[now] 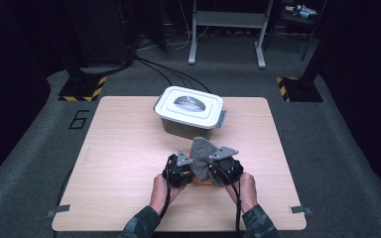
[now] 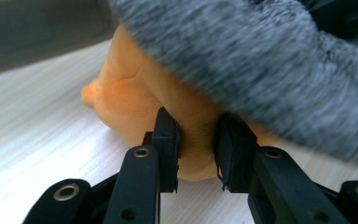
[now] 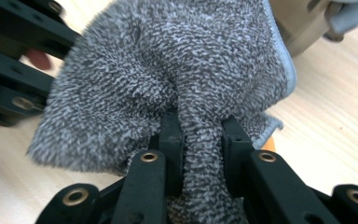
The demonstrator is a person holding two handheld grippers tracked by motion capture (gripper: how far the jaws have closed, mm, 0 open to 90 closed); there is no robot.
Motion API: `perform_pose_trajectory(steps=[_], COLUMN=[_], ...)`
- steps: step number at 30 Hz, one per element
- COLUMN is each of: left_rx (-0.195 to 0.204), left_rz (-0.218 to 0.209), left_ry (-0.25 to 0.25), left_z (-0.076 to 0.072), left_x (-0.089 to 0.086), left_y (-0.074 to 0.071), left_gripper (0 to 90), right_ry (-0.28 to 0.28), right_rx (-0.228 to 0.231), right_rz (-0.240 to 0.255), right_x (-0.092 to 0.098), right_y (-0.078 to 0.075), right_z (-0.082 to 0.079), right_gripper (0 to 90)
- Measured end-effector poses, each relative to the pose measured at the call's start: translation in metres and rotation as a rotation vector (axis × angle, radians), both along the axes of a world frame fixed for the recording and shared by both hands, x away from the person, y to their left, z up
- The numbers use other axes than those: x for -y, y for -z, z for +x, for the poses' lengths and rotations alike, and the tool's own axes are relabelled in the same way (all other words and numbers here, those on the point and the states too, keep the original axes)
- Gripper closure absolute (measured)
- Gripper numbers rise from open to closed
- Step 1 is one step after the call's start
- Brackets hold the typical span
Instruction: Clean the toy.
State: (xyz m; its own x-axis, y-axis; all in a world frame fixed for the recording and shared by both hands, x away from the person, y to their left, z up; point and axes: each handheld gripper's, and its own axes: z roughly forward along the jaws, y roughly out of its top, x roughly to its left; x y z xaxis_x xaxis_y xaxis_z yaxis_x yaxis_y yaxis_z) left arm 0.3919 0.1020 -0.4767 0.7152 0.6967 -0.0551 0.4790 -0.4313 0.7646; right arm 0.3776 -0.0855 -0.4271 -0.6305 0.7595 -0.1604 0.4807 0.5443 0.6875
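A grey towel (image 3: 168, 79) and an orange soft thing (image 2: 149, 107) under it sit near the front middle of the desk (image 1: 119, 148), between the two hands. The towel stands bunched up above the orange thing and partly covers it. I cannot tell what the orange thing is exactly; it looks soft, like foam or a cloth.

The work seems to be to pull the towel away from the orange thing, or to wipe it. To do this well, I think the left side must keep the orange thing steady on the desk while the right side lifts the towel slowly, so nothing slips.

The left claw (image 2: 198, 144) is clamped on a fold of the orange thing, with the jaws close together and the pads pressing in. The right claw (image 3: 200, 140) is clamped on a thick fold of the towel.

Behind them, well apart, stands a box with a white lid (image 1: 191, 106).
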Motion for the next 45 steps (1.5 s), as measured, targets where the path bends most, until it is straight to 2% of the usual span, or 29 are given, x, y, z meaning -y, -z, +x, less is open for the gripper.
perform_pose_trajectory(steps=[3,7,8,9,10,11,13,14,16,18,19,20,22,25,26,30,33,35,37,38,39,40,41,42,43,44,45], left_rx=[0.003,0.012,0.004,0.005,0.005,0.008,0.007,0.019,0.048,0.067,0.063,0.059,0.058,0.002,-0.030,-0.089,-0.138,-0.155,-0.151,-0.148,-0.138,-0.125,-0.116,-0.083,-0.073,-0.054,-0.040], left_rz=[-0.016,-0.005,-0.021,-0.020,-0.020,-0.017,-0.013,-0.008,0.020,0.044,0.050,0.041,0.036,-0.057,-0.101,-0.174,-0.198,-0.206,-0.195,-0.174,-0.152,-0.139,-0.113,-0.094,-0.071,-0.006,0.007], left_ry=[0.003,0.009,0.005,0.004,0.001,0.003,-0.001,0.002,0.007,0.008,0.018,0.028,0.035,-0.005,-0.019,-0.019,-0.021,-0.025,-0.014,-0.018,-0.015,-0.013,-0.006,0.030,0.047,0.050,0.066], left_z=[-0.002,-0.001,-0.001,-0.001,-0.001,-0.001,-0.002,-0.003,-0.006,-0.005,-0.004,-0.003,-0.001,-0.001,-0.002,-0.006,-0.011,-0.014,-0.016,-0.016,-0.015,-0.015,-0.014,-0.013,-0.013,-0.014,-0.015], left_x=[0.002,0.002,0.002,0.001,0.001,0.000,0.000,0.001,0.002,0.004,0.005,0.006,0.008,0.004,0.002,-0.001,-0.001,-0.001,0.001,0.002,0.003,0.003,0.002,0.001,0.000,0.002,0.002], left_y=[0.001,0.000,0.001,0.001,0.001,0.001,0.001,-0.001,-0.005,-0.005,-0.005,-0.003,-0.002,-0.003,-0.005,-0.014,-0.020,-0.022,-0.022,-0.021,-0.019,-0.017,-0.015,-0.014,-0.015,-0.014,-0.013], left_gripper=[71.9,71.8,71.7,71.7,71.5,71.3,69.0,65.0,51.4,39.8,37.3,39.2,54.7,69.7,72.1,76.8,77.0,76.9,76.4,75.8,73.6,70.2,64.0,56.6,47.9,41.5,31.7], right_ry=[0.024,0.087,0.106,0.125,0.144,0.151,0.156,0.161,0.167,0.164,0.176,0.172,0.171,0.178,0.175,0.184,0.144,0.085,0.035,0.032,0.021,0.034,0.029,0.035,0.042,0.045,0.054], right_rx=[-0.025,-0.048,-0.057,-0.063,-0.078,-0.090,-0.091,-0.093,-0.098,-0.089,-0.098,-0.096,-0.085,-0.081,-0.072,-0.025,0.017,0.026,0.021,0.000,-0.004,-0.015,-0.026,-0.036,-0.045,-0.048,-0.051], right_rz=[0.050,0.050,0.050,0.037,0.048,0.056,0.039,0.046,0.051,0.054,0.055,0.056,0.056,0.060,0.058,0.080,0.097,0.113,0.102,0.090,0.053,0.045,0.047,0.066,0.079,0.076,0.082], right_x=[0.015,0.038,0.042,0.048,0.053,0.055,0.057,0.058,0.058,0.059,0.059,0.060,0.059,0.059,0.060,0.062,0.056,0.047,0.036,0.029,0.026,0.023,0.024,0.025,0.025,0.026,0.027], right_y=[0.007,0.014,0.016,0.020,0.024,0.026,0.032,0.033,0.033,0.033,0.033,0.033,0.033,0.030,0.028,0.009,-0.009,-0.019,-0.021,-0.018,-0.013,-0.008,-0.003,0.001,0.004,0.004,0.004], right_z=[0.007,0.009,0.009,0.012,0.013,0.014,0.016,0.016,0.015,0.016,0.016,0.016,0.016,0.013,0.012,0.001,-0.011,-0.019,-0.021,-0.020,-0.015,-0.012,-0.007,-0.002,0.001,0.002,0.005], right_gripper=[74.9,74.8,74.8,74.7,74.7,74.7,74.7,74.7,74.6,74.6,74.6,74.6,74.6,74.5,74.5,74.5,74.4,74.3,74.4,74.4,74.4,74.5,74.6,74.6,74.6,74.6,74.6])
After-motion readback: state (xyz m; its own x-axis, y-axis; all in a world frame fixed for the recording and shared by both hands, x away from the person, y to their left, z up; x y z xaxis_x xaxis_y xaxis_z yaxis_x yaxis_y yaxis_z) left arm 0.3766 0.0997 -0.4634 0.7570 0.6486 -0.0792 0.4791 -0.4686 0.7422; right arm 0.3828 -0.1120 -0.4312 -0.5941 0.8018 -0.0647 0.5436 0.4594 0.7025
